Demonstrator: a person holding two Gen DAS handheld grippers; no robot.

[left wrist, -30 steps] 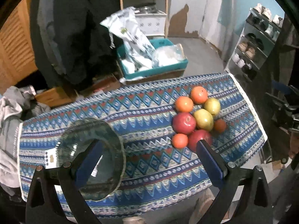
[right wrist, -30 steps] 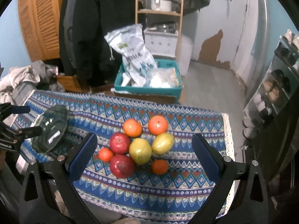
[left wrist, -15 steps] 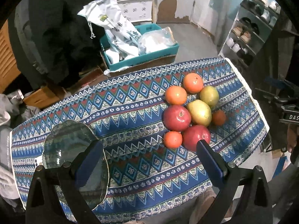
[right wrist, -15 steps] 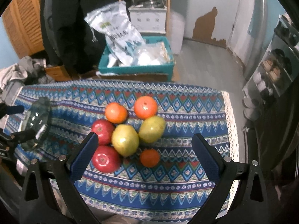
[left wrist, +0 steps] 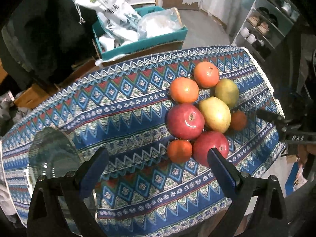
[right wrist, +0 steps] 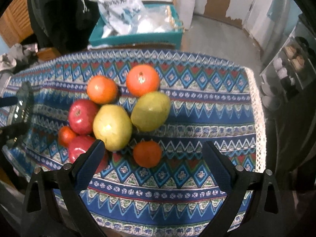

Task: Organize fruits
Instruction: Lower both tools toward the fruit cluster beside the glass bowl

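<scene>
Now the right gripper [right wrist: 151, 154] – jaws wide, closing, nothing pinched – hangs over the small orange [right wrist: 147, 154]; left gripper [left wrist: 158, 161] wide beside the fruit pile [left wrist: 201, 114].

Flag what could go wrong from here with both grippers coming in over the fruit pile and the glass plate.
1. The right gripper, jaws closing, brackets the small orange tangerine; its left finger overlaps the lower red apple and could nudge it.
2. The fruits sit touching in one cluster, so lifting one may roll the yellow-green mango.
3. The clear glass plate lies near the patterned tablecloth edge; the left gripper finger overlaps it and might push it off.
</scene>
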